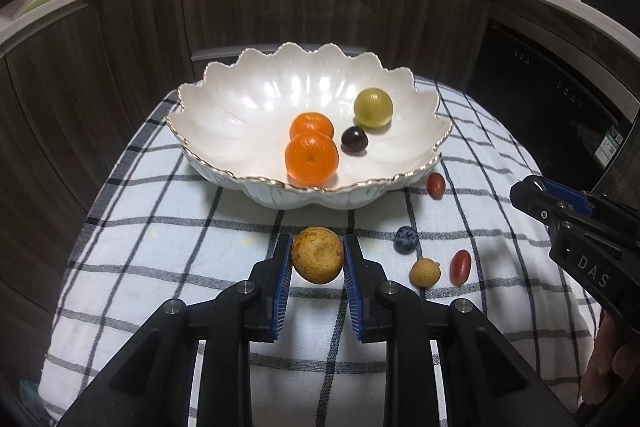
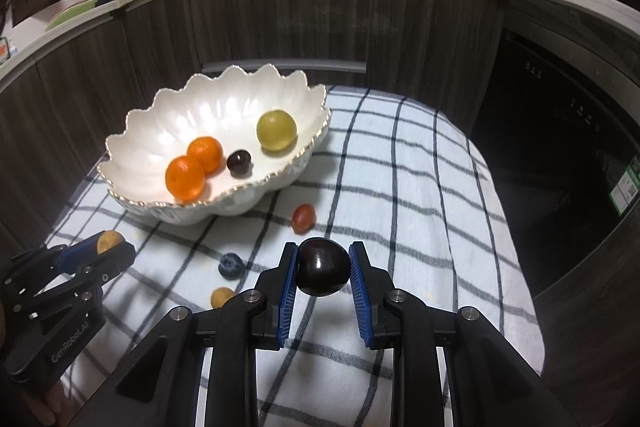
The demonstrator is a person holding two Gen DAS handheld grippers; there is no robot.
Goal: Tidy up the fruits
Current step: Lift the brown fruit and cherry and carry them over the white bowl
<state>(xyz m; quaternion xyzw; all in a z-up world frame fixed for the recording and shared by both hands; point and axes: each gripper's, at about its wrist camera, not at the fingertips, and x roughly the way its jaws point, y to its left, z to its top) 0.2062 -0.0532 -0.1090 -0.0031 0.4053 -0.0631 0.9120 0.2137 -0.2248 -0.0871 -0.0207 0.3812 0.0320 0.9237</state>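
The left claw (image 1: 317, 259) reaches in from the bottom of its own view, angled downward over the bench (image 1: 160, 267), which is covered by a white cloth with dark grid lines; its black fingers with ribbed blue pads (image 1: 285, 283) are clenched on a round, mottled yellow-brown fruit (image 1: 317, 255) held clear above the cloth. In the right wrist view this claw appears at the lower left edge, the brown fruit peeking out between its tips. The right claw (image 2: 323, 263) likewise points downward from the bottom centre of its view and grips a glossy, dark purple plum-like fruit (image 2: 322, 262) between its blue pads; in the left view it shows only as a black body at the right edge. A white scalloped ceramic bowl with a gold rim (image 1: 224, 99) sits beyond the claws, at centre frame in the left view. It contains two orange mandarins (image 1: 312, 158) touching each other, a small dark cherry-like fruit (image 1: 354, 139) just beside them, and a pale green round fruit (image 1: 373, 107) further back. On the cloth to the lower right of the bowl lie a small red oval fruit (image 1: 435, 185), a blueberry (image 1: 406, 239), a small tan longan-like fruit (image 1: 425, 272) and a second red oval fruit (image 1: 461, 267).
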